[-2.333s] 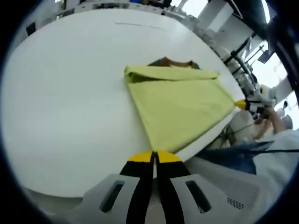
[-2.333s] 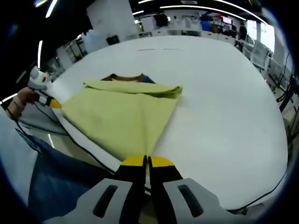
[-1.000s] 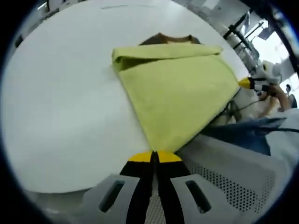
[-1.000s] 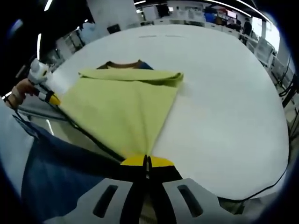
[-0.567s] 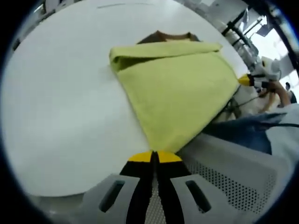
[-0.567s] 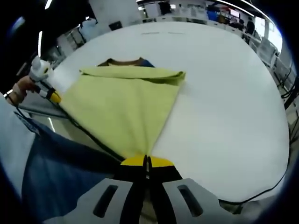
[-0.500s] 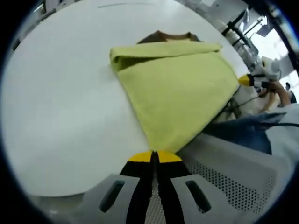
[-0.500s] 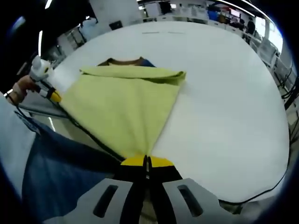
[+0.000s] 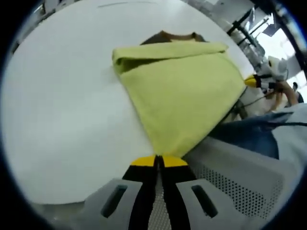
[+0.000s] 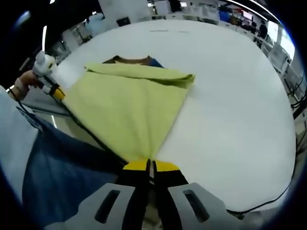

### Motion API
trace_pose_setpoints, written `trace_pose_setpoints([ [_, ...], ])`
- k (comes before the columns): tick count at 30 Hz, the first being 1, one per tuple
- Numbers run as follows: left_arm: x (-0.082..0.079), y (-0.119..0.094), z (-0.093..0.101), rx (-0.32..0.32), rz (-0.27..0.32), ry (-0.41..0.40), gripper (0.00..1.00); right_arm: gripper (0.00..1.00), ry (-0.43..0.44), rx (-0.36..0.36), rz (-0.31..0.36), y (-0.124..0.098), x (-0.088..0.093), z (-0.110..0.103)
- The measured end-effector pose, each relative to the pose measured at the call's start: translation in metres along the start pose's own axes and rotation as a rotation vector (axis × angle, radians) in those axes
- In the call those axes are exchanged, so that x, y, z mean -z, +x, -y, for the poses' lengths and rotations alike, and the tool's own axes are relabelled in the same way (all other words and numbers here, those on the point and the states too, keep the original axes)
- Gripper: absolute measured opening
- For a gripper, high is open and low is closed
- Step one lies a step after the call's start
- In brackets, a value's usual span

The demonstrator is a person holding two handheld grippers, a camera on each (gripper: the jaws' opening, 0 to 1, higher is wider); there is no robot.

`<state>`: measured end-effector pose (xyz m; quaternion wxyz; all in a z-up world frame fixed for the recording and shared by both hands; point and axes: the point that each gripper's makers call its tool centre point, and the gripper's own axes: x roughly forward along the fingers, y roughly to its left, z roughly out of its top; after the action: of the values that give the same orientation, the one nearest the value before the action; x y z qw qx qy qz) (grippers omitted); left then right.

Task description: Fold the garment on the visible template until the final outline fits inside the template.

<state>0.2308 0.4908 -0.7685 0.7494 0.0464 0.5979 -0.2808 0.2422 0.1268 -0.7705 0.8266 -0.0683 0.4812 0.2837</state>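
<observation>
A yellow-green garment is stretched over the near edge of a white table. Its far end is folded over, and a brown collar peeks out behind the fold. My left gripper is shut on one near corner of the garment. My right gripper is shut on the other near corner. In the left gripper view the right gripper's yellow tip shows at the garment's far right corner. In the right gripper view the left gripper's yellow tip shows at the left corner.
A person's blue trousers and a hand are close to the table's near edge. A thin dark line is marked far back on the table. Workshop benches and frames stand beyond.
Both grippers keep their hold on the garment's corners. The views have drifted slightly, and the cloth stays stretched between them much as before.
</observation>
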Motion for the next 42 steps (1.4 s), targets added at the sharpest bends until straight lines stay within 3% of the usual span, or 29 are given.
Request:
trace_pose_setpoints([
  [15, 0.007, -0.008, -0.006, -0.029, -0.034, 0.048, 0.06, 0.07, -0.036, 0.015, 0.008, -0.003, -0.001, 0.000],
  [24, 0.003, -0.016, -0.010, -0.042, -0.018, 0.057, 0.09, 0.11, -0.066, 0.035, 0.004, -0.009, -0.005, 0.002],
  [42, -0.021, -0.033, -0.017, -0.100, 0.044, 0.100, 0.18, 0.18, -0.099, 0.080, 0.041, -0.019, -0.028, 0.013],
])
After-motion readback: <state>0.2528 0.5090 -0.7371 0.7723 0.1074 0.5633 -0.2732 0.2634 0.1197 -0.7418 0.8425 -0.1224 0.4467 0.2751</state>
